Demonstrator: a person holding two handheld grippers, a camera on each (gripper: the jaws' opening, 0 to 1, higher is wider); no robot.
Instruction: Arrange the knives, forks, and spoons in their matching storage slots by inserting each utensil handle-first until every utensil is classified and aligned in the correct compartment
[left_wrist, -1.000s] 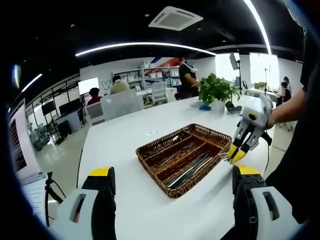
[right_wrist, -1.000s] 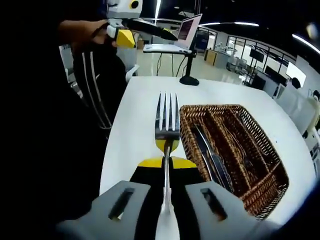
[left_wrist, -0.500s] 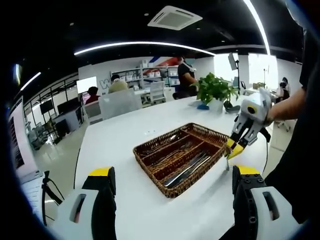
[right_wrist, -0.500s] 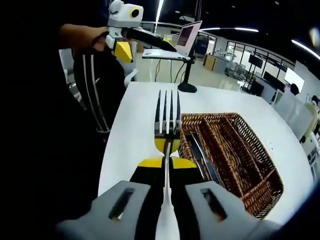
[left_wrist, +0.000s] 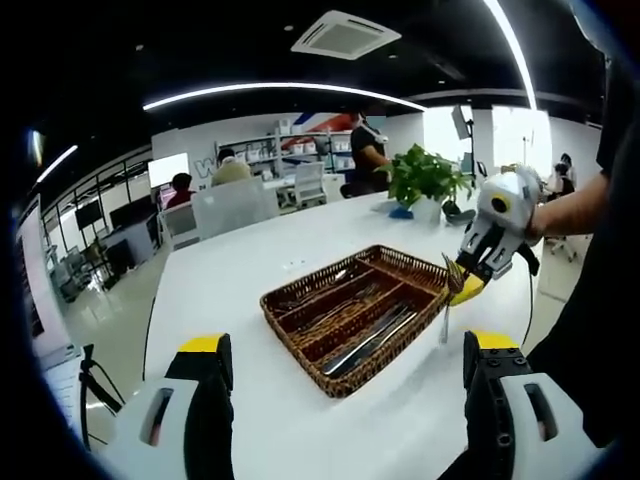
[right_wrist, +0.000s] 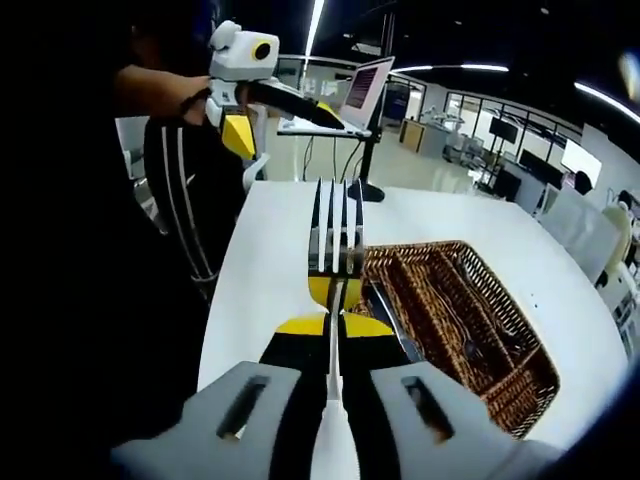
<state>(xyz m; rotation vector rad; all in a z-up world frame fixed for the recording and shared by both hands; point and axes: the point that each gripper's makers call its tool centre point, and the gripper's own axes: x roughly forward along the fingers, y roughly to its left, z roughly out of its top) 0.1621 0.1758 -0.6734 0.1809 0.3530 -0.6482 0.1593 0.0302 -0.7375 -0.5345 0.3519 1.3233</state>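
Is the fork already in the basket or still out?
Out: the right gripper is shut on the fork, held beside the wicker basket.

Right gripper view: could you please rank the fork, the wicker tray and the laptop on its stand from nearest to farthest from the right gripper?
1. fork: clamped in the right gripper, tines pointing away.
2. wicker tray: on the white table, just beyond and right of the fork.
3. laptop: raised on a stand past the table's far edge.

Right tool (right_wrist: 333, 322) clamped on a fork (right_wrist: 335, 240), left tool (left_wrist: 340, 350) jaws spread apart
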